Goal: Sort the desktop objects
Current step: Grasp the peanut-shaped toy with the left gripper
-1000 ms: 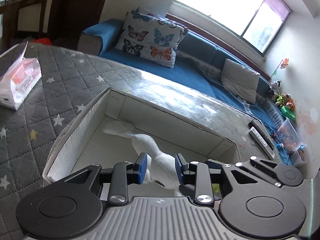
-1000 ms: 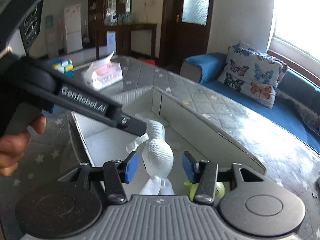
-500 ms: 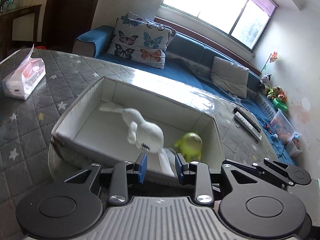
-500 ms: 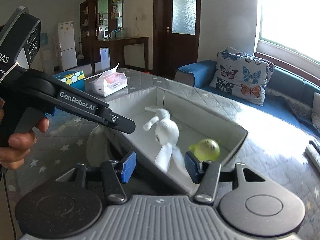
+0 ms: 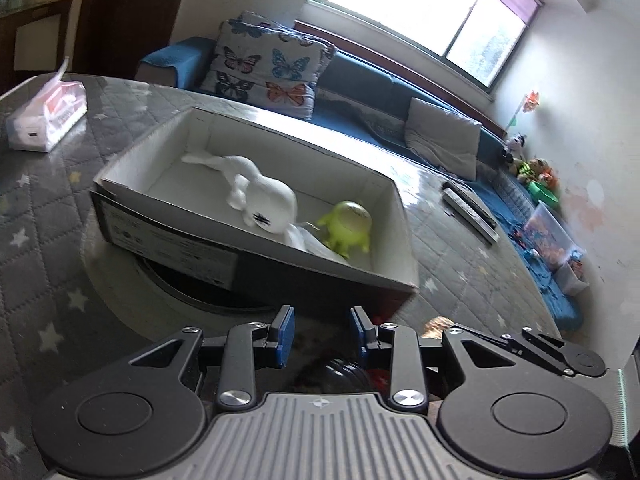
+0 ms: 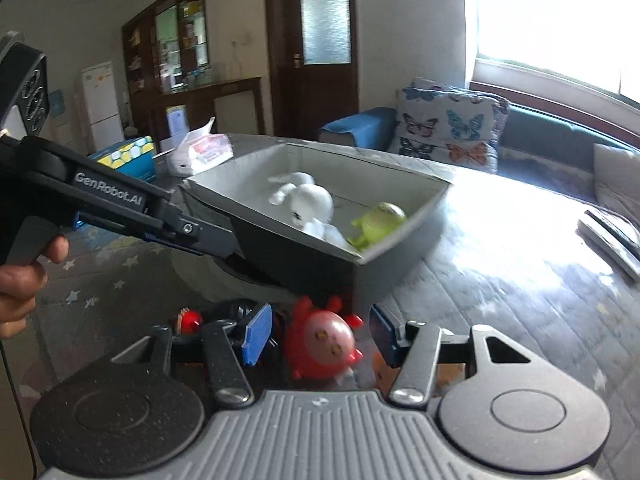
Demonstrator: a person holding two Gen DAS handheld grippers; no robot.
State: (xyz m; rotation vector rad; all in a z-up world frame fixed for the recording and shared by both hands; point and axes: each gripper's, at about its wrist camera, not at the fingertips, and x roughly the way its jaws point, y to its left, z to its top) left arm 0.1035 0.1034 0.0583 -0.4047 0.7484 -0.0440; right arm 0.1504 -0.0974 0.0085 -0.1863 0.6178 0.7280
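A cardboard box (image 5: 168, 236) with a white inside stands on the grey star-quilted table. In it lie a white plush rabbit (image 5: 264, 196) and a green one-eyed toy (image 5: 348, 220), side by side. My left gripper (image 5: 322, 322) hovers open in front of the box's near wall, nothing between its pads. In the right wrist view the rabbit (image 6: 310, 200) and green toy (image 6: 378, 220) show in the same box (image 6: 316, 264). My right gripper (image 6: 319, 332) is open, a red round toy (image 6: 320, 342) on the table lying between its blue pads (image 6: 256, 332), untouched.
A tissue pack (image 5: 48, 120) lies on the table's far left, a blue and yellow carton (image 6: 128, 158) behind it. A round grey disc (image 5: 180, 288) sits under the box. Remote controls (image 5: 470, 208) lie far right. A small red item (image 6: 190, 318) sits by the red toy.
Both grippers have drawn back from the box. The rabbit that stood between their fingers now lies inside it. The right jaws have widened, and the red toy has come into view.
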